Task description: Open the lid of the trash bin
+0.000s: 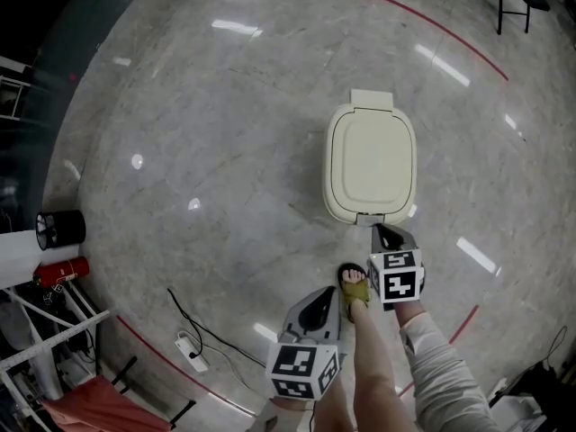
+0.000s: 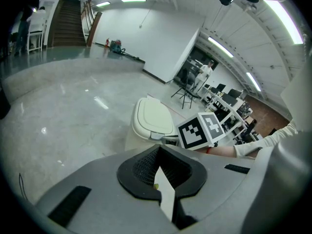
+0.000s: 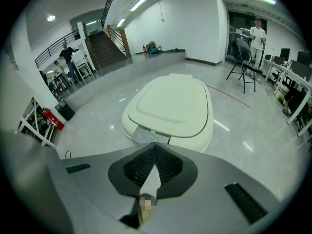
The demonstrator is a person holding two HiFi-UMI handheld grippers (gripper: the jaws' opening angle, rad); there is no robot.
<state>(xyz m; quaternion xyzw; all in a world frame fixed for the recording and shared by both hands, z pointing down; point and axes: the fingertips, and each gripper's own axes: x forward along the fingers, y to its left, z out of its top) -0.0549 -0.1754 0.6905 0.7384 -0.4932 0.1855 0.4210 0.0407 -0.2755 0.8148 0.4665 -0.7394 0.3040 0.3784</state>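
Note:
A cream trash bin point(image 1: 369, 165) stands on the grey floor with its lid down. My right gripper point(image 1: 387, 235) is shut and empty, its tip just in front of the bin's front edge. In the right gripper view the shut jaws point(image 3: 155, 149) point at the grey push latch point(image 3: 145, 137) under the lid point(image 3: 173, 106). My left gripper point(image 1: 319, 306) is also shut and empty, held back and to the left of the bin. From the left gripper view point(image 2: 157, 151) the bin point(image 2: 152, 119) is ahead, with the right gripper's marker cube point(image 2: 201, 130) beside it.
A foot in a yellow sandal point(image 1: 354, 288) rests between the grippers. A power strip with a cable point(image 1: 192, 351), a red fire extinguisher point(image 1: 61, 271) and a black cylinder point(image 1: 60, 229) lie at the left. A folding chair point(image 3: 245, 57) and people stand far behind.

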